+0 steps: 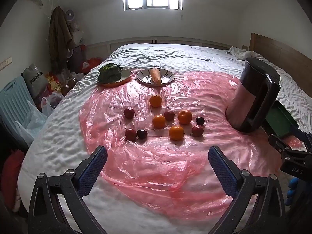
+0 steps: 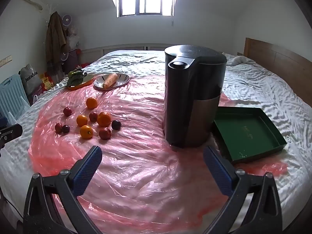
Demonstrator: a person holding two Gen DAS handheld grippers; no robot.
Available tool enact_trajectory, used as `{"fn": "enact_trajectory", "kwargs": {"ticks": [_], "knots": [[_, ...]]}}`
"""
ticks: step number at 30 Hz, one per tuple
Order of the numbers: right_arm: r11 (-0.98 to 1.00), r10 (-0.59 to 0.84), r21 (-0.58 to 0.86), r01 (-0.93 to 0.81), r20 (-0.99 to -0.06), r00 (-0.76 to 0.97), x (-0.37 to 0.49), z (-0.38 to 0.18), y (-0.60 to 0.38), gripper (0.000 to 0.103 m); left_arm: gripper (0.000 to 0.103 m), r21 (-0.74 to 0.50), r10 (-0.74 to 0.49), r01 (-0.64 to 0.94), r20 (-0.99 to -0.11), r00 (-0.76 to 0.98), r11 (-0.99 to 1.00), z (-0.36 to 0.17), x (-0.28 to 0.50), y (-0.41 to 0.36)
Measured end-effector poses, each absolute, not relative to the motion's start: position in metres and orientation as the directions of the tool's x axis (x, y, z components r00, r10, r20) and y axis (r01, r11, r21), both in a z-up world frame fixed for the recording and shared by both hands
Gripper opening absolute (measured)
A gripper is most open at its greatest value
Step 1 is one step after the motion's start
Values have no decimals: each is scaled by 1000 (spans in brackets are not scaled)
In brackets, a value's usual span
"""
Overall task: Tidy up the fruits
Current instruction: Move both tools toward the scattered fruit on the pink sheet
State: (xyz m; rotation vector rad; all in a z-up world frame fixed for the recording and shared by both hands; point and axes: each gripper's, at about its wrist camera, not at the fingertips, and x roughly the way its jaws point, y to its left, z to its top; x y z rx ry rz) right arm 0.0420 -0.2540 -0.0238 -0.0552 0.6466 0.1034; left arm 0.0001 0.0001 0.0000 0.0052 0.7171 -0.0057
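Several oranges [image 1: 159, 121] and several small dark red fruits [image 1: 130, 134] lie loose on a pink plastic sheet [image 1: 156, 175] spread over a bed. In the right wrist view the same oranges [image 2: 86, 131] and red fruits [image 2: 105, 133] lie at the left. My left gripper [image 1: 158, 156] is open and empty, short of the fruit cluster and pointing at it. My right gripper [image 2: 152, 154] is also open and empty, facing a dark kettle [image 2: 193, 101], with the fruit off to its left. A green tray [image 2: 247, 130] lies empty right of the kettle.
At the far edge of the sheet, a striped plate [image 1: 167, 74] holds a carrot [image 1: 156, 75], and an orange plate [image 1: 124, 78] holds leafy greens [image 1: 110, 72]. The kettle [image 1: 251, 97] stands right of the fruit. Bags and a blue chair [image 1: 13, 101] crowd the bed's left side.
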Motion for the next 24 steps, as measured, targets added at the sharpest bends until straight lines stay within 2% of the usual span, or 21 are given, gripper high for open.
{"fn": "enact_trajectory", "kwargs": {"ticks": [24], "knots": [[995, 59, -26, -92, -599, 799, 43, -23, -258, 103, 102, 0, 1, -1, -652, 758, 1000, -5, 1, 1]]}}
